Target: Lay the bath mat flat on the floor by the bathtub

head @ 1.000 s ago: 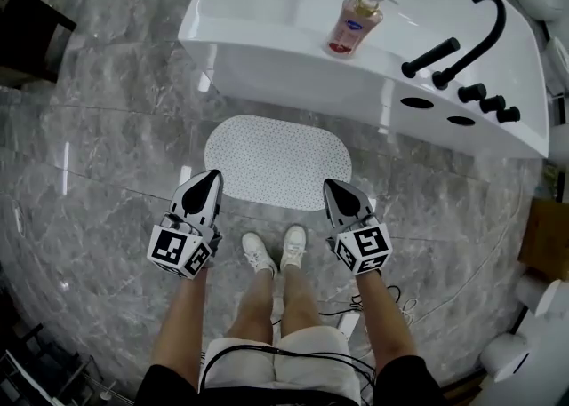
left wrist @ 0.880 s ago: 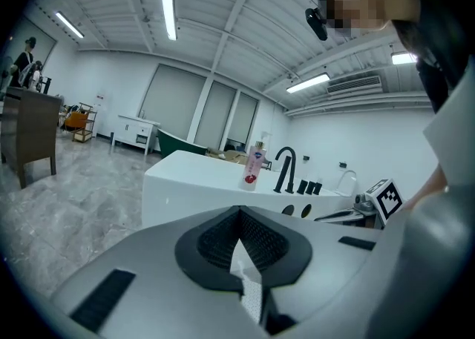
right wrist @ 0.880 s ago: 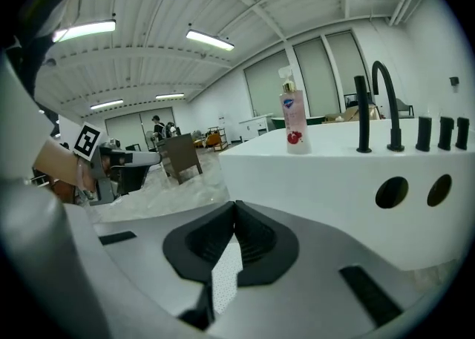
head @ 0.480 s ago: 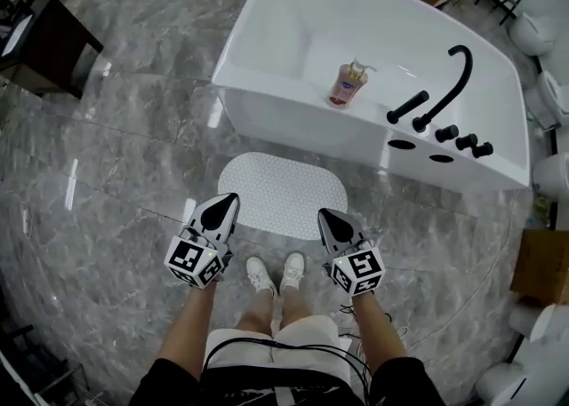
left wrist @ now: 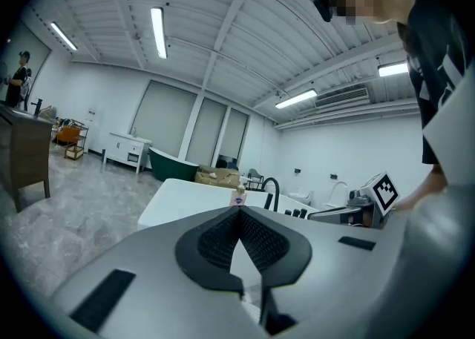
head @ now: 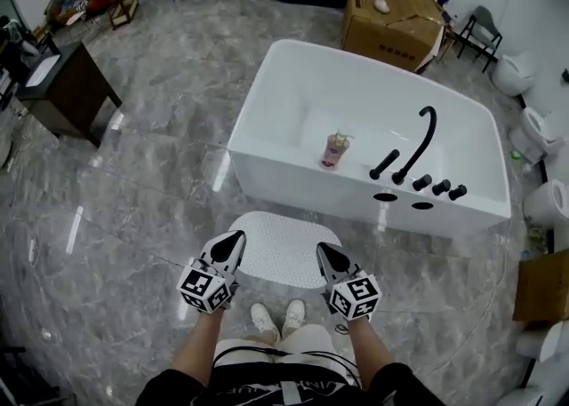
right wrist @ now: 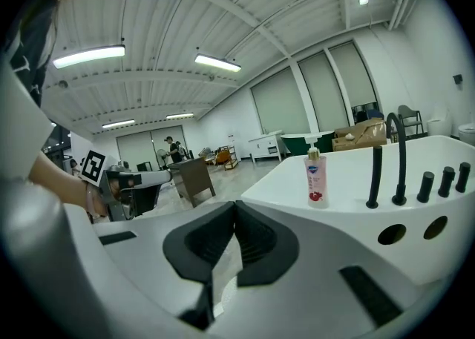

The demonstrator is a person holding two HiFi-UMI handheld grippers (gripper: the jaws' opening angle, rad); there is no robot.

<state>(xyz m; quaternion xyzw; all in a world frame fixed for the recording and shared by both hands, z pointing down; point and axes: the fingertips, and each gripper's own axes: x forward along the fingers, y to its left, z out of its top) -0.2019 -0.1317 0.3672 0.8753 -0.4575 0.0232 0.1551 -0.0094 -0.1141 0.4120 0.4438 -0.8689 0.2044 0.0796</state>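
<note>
The white dotted bath mat [head: 276, 244] lies flat on the grey marble floor, right in front of the white bathtub [head: 267, 160]. My left gripper [head: 236, 237] hangs above the mat's near left edge and my right gripper [head: 323, 249] above its near right edge. Both are shut with nothing between the jaws. In the left gripper view the left gripper [left wrist: 239, 210] points at the bathtub [left wrist: 185, 196], its tips together. In the right gripper view the right gripper [right wrist: 234, 204] is likewise shut, facing the tub deck.
A pink soap bottle [head: 334, 150] and a black faucet [head: 425, 133] stand on the tub rim. A cardboard box [head: 391, 27] sits behind the tub, a dark table [head: 67, 89] at far left, toilets [head: 533, 129] along the right. My white shoes [head: 277, 317] stand just behind the mat.
The head view has pulled up and back, so tub and mat look smaller. Both grippers have risen off the floor, still shut. The mat stays flat in place.
</note>
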